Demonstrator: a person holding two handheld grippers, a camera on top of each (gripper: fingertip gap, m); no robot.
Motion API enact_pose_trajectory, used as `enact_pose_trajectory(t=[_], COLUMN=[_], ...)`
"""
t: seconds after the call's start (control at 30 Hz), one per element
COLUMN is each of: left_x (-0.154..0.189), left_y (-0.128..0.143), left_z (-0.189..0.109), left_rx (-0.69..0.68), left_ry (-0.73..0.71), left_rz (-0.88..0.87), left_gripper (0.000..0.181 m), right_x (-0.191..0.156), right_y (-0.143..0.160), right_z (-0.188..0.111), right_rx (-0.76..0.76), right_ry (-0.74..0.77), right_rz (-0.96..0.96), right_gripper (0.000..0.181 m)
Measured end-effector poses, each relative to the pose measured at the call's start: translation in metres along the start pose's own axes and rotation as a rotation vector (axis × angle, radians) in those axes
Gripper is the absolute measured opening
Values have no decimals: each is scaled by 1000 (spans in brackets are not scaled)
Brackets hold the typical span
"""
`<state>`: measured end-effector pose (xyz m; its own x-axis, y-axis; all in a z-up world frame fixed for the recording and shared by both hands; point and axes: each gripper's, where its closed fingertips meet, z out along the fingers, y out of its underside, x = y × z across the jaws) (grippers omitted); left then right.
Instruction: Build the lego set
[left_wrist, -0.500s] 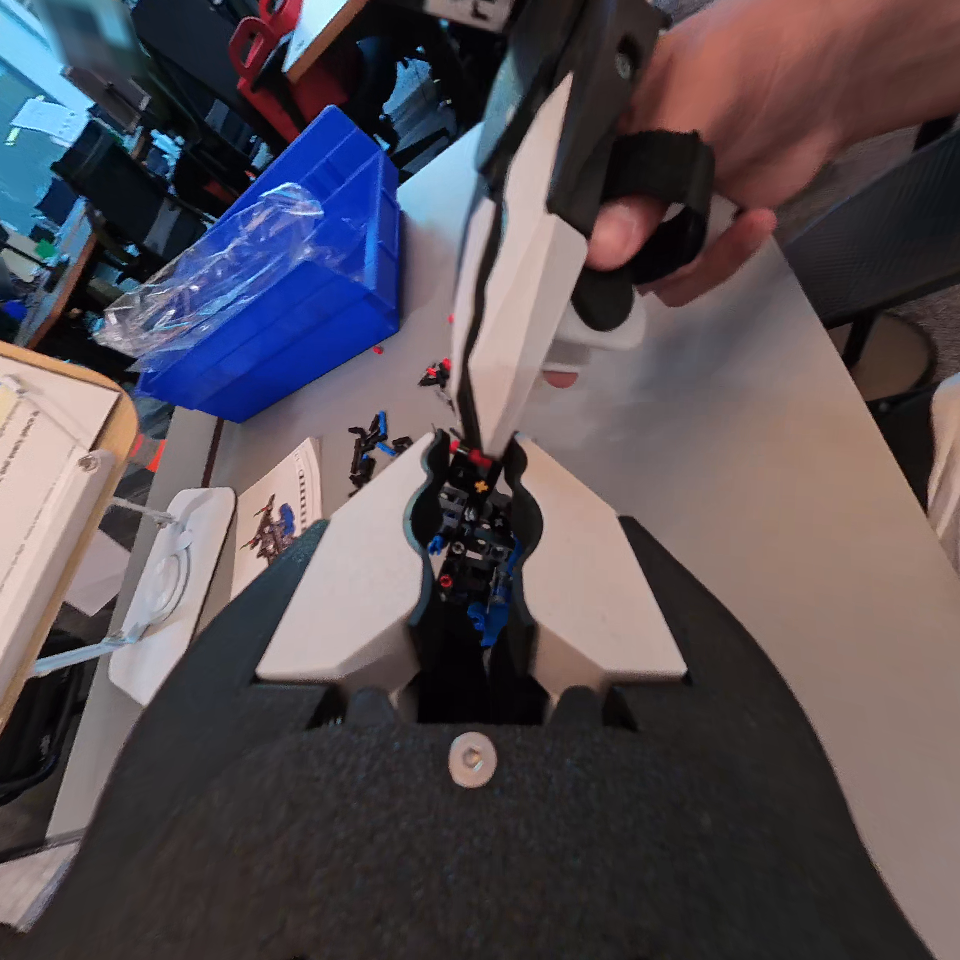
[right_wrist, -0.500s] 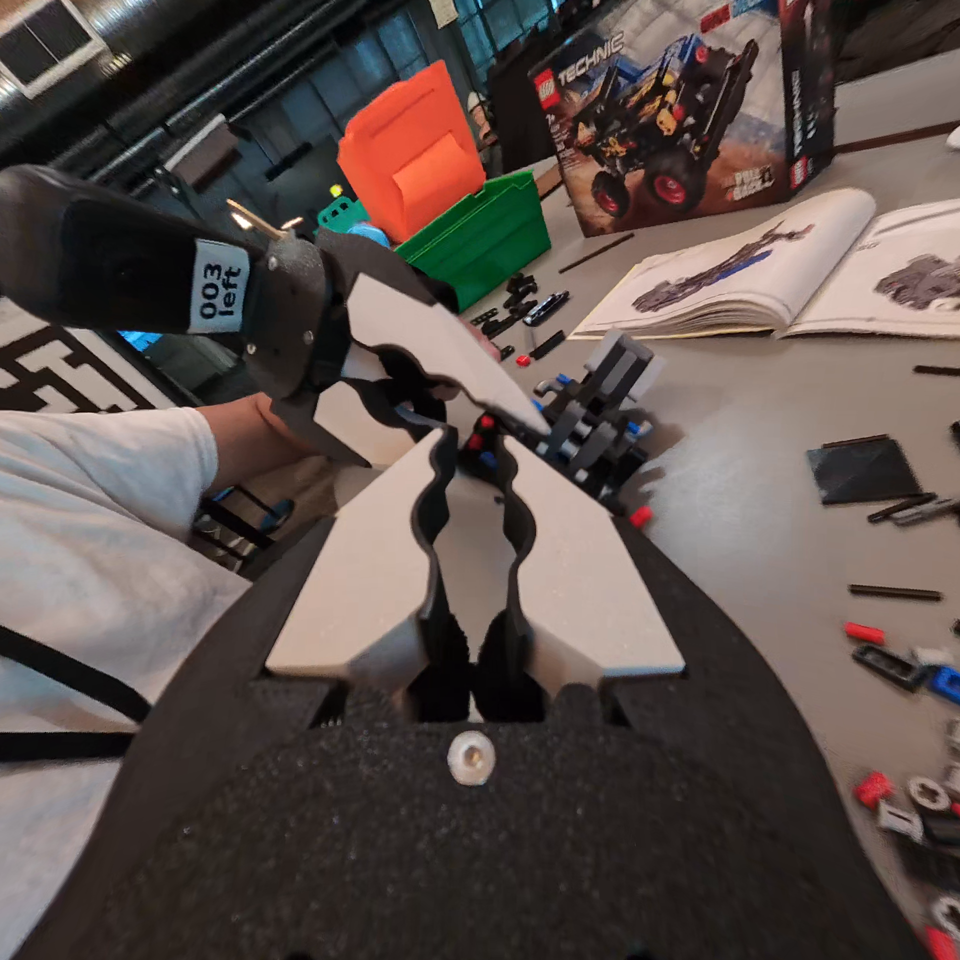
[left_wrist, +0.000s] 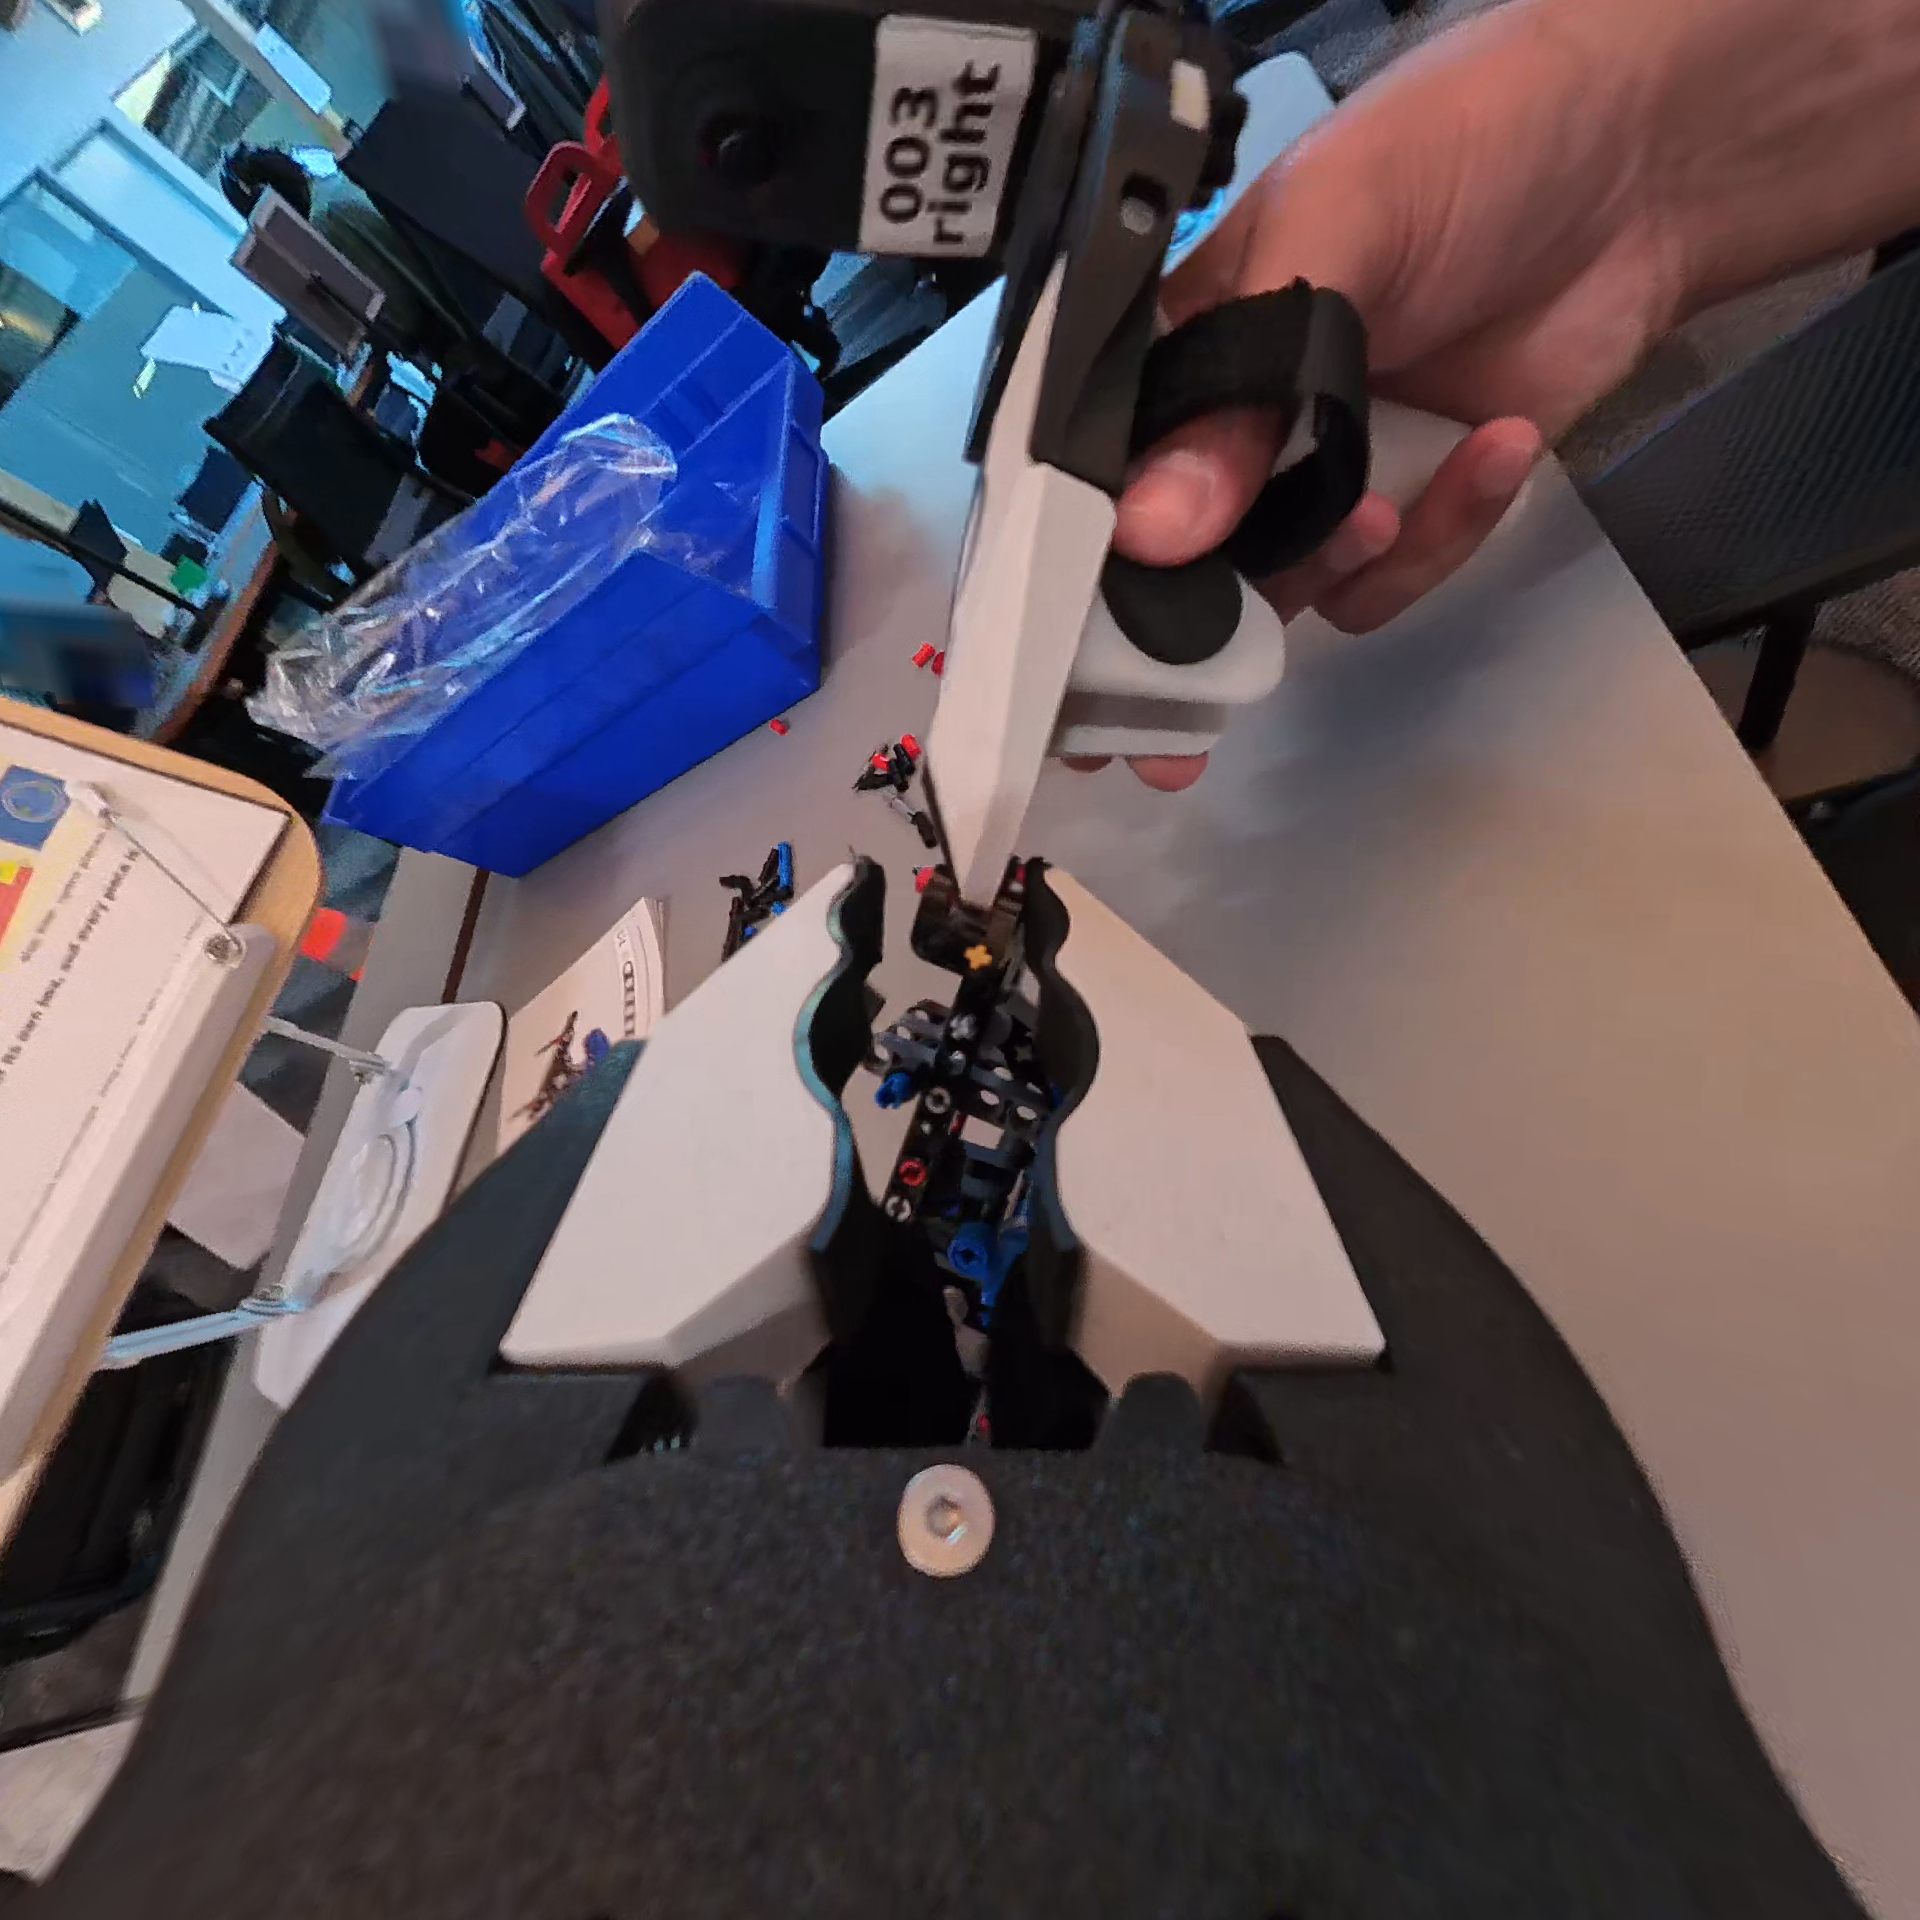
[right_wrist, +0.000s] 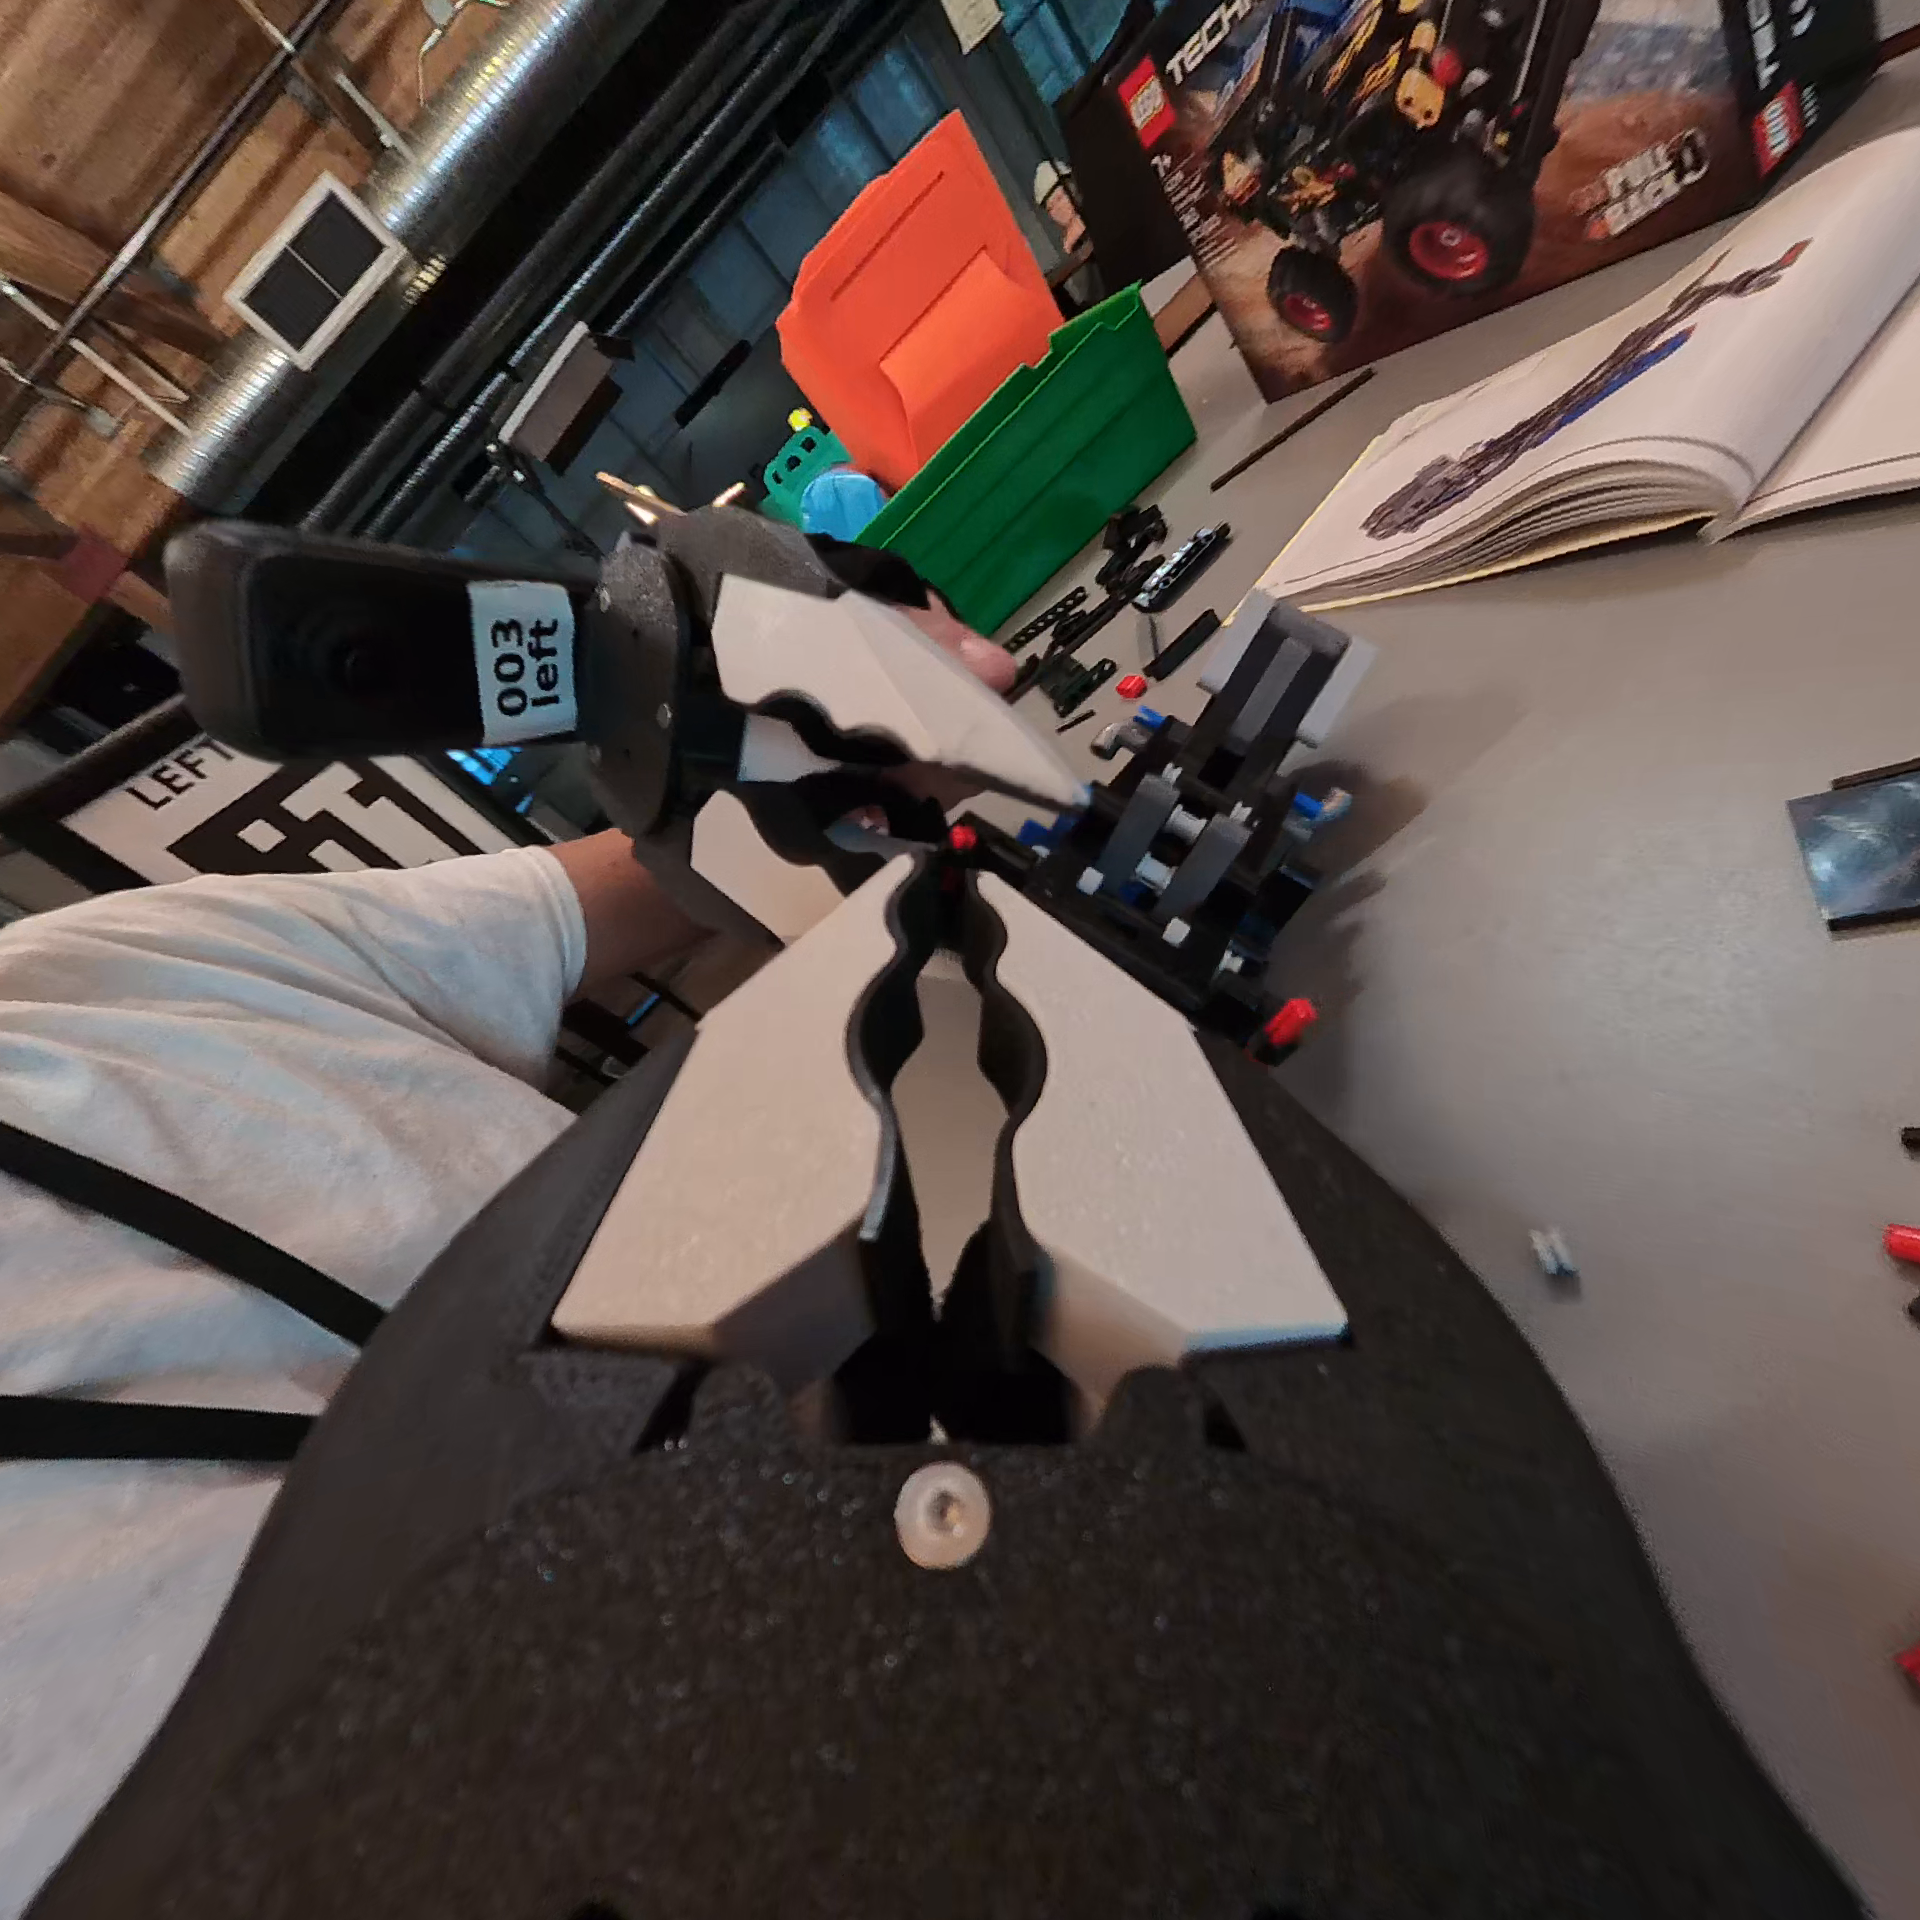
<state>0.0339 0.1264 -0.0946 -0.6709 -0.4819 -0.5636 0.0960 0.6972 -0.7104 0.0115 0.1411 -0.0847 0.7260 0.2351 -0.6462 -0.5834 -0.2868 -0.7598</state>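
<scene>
Sitting between the two pale fingers of the left claw (left_wrist: 961, 883) is the lego assembly (left_wrist: 966, 1081) — a black frame with blue and red pins, held off the grey surface (left_wrist: 1507, 1039). The left claw's jaws stand partly apart and bear on the frame's sides. In the right wrist view the same assembly (right_wrist: 1174, 852) shows grey ribs and white pins, with the left claw (right_wrist: 1039, 774) reaching in from the left.

The right claw (right_wrist: 945, 883) is nearly closed, its tips pinching a small red pin (right_wrist: 961, 837) right at the near end of the assembly. From the left wrist view the right claw (left_wrist: 982, 883) comes down steeply onto the assembly's far end; a hand (left_wrist: 1507, 343) grips its handle through a black strap.

Loose parts (left_wrist: 769, 883) lie on the surface just beyond. Further out — a blue bin (left_wrist: 665, 644) with a clear plastic bag (left_wrist: 478, 613) draped on it. In the right wrist view an open instruction booklet (right_wrist: 1621, 416), a green bin (right_wrist: 1039, 447) and the set's box (right_wrist: 1455, 156) stand behind.
</scene>
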Motion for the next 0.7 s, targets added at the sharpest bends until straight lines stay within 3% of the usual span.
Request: enact_pose_trajectory(t=[0.17, 0.37, 0.47, 0.6, 0.7], left_x=[-1, -1, -4, -4, -3], left_y=[4, 8, 12, 16, 18], left_z=[1, 3, 8, 12, 12], left_rx=[-40, -56, -85, -83, -89], left_ry=[-65, -19, -36, -9, 5], left_rz=[127, 79, 11, -73, -65], left_gripper=[18, 17, 16, 16, 16], right_x=[3, 7, 15, 26, 28], right_y=[0, 0, -3, -4, -4], right_z=[-2, -2, -3, -5, -5], right_rx=[17, 31, 57, 34, 21], right_ry=[-53, -44, 65, 298, 359], right_rz=[66, 69, -38, -348, -446], right_gripper=[2, 2, 2, 1, 1])
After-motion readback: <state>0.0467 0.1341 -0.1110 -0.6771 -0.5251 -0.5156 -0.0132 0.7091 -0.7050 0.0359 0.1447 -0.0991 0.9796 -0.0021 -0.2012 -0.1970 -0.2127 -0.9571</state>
